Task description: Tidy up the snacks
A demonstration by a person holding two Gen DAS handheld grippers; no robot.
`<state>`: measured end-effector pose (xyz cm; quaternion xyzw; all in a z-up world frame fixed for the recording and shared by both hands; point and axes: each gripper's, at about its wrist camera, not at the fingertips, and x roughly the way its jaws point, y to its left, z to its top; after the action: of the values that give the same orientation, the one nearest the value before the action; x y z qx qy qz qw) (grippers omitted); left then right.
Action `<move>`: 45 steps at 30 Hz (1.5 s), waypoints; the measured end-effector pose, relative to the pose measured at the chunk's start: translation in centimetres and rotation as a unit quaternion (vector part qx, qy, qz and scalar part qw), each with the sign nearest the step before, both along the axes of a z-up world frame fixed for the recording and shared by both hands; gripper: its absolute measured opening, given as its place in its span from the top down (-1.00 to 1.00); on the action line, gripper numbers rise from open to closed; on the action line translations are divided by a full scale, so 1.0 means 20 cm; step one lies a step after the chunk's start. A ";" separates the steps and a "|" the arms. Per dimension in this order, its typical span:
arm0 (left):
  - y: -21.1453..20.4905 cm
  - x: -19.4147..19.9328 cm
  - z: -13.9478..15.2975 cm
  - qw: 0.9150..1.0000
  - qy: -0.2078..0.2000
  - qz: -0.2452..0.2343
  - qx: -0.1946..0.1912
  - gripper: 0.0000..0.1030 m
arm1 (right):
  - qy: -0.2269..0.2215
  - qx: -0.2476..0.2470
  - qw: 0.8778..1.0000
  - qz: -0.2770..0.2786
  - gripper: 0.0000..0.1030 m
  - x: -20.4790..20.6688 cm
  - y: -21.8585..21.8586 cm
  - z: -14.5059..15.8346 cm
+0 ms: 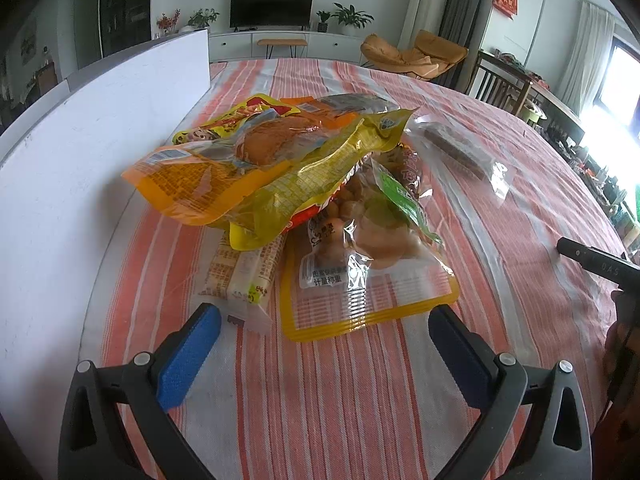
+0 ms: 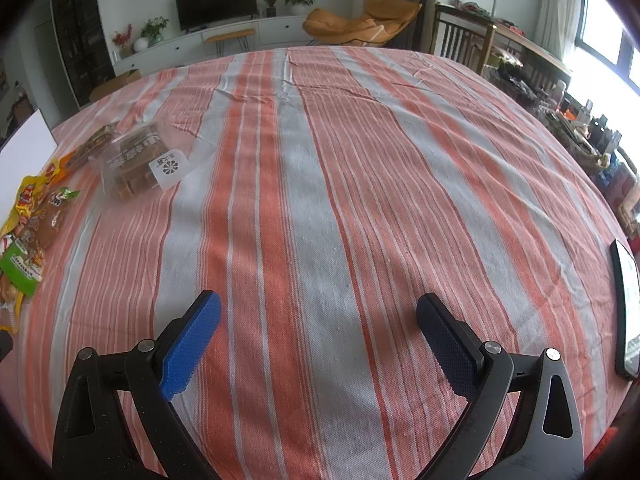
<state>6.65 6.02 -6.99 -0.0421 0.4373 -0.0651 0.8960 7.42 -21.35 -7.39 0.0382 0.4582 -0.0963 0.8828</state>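
A heap of snack packets lies on the striped tablecloth (image 1: pixel 340 400) just ahead of my left gripper (image 1: pixel 324 328), which is open and empty. On top is an orange and yellow packet (image 1: pixel 248 160). Under it sit a clear packet of brown pieces with a yellow border (image 1: pixel 360 264) and a pale wrapped snack (image 1: pixel 244 276). A clear packet of brown bars (image 1: pixel 460 148) lies apart to the right. My right gripper (image 2: pixel 318 316) hangs open over bare cloth, empty. In the right wrist view the bars packet (image 2: pixel 140 164) and the heap (image 2: pixel 32 224) are far left.
A white board (image 1: pixel 80 152) stands along the left side of the table. A phone (image 2: pixel 628 312) lies at the right edge. The other gripper's black body (image 1: pixel 600 268) shows at the right. Chairs, a dining table and a TV unit stand beyond.
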 end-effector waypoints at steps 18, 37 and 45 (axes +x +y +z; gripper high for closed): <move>0.01 0.00 0.00 1.000 -0.004 0.000 -0.012 -0.99 | 0.000 0.000 1.000 0.000 -0.93 0.00 0.00 0.00; 0.01 0.00 0.00 1.000 -0.003 0.000 -0.006 -0.99 | 0.010 0.004 1.000 -0.029 -0.99 0.28 -0.13 -0.01; 0.00 0.00 0.00 1.000 -0.002 0.001 -0.002 -0.99 | 0.002 0.004 1.000 -0.028 -0.99 0.27 -0.12 -0.01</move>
<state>6.60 6.01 -6.99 -0.0438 0.4355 -0.0652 0.8967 12.75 -23.83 -7.61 0.0545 0.4590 -0.1194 0.8787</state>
